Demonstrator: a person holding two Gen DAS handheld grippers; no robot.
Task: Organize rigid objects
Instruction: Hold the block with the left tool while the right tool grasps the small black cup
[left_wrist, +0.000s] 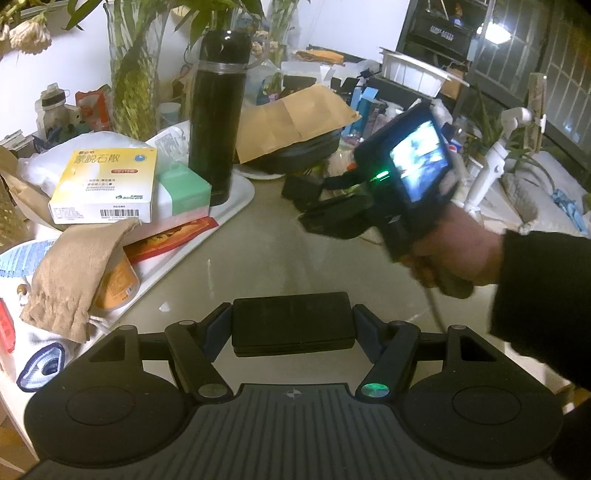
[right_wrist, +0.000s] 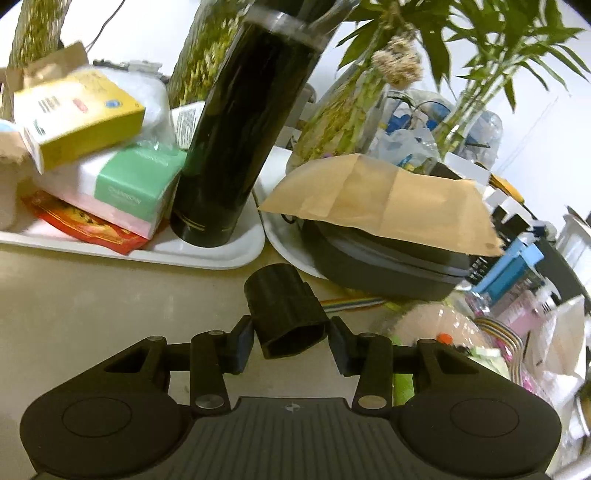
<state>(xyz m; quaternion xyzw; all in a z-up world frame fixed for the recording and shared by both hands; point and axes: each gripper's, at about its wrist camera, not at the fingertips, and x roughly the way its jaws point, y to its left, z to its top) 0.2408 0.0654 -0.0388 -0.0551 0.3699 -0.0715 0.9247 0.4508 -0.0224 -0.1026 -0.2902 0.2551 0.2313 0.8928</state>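
L tool (left_wrist: 291, 326): closed on flat black box (left_wrist: 291, 325), pads at both short ends, held above tabletop (left_wrist: 258, 236). R tool (right_wrist: 291, 338): jaws partway in around black hollow plastic piece (right_wrist: 286, 306); left pad touching, right pad prob. touching, view blurred. White tray (right_wrist: 207, 254) just beyond: black flask (right_wrist: 236, 147) upright, yellow box (right_wrist: 81, 114) atop green-and-pink pack (right_wrist: 136, 184).

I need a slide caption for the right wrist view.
Right gripper holds a black cap before the tray with the black flask.
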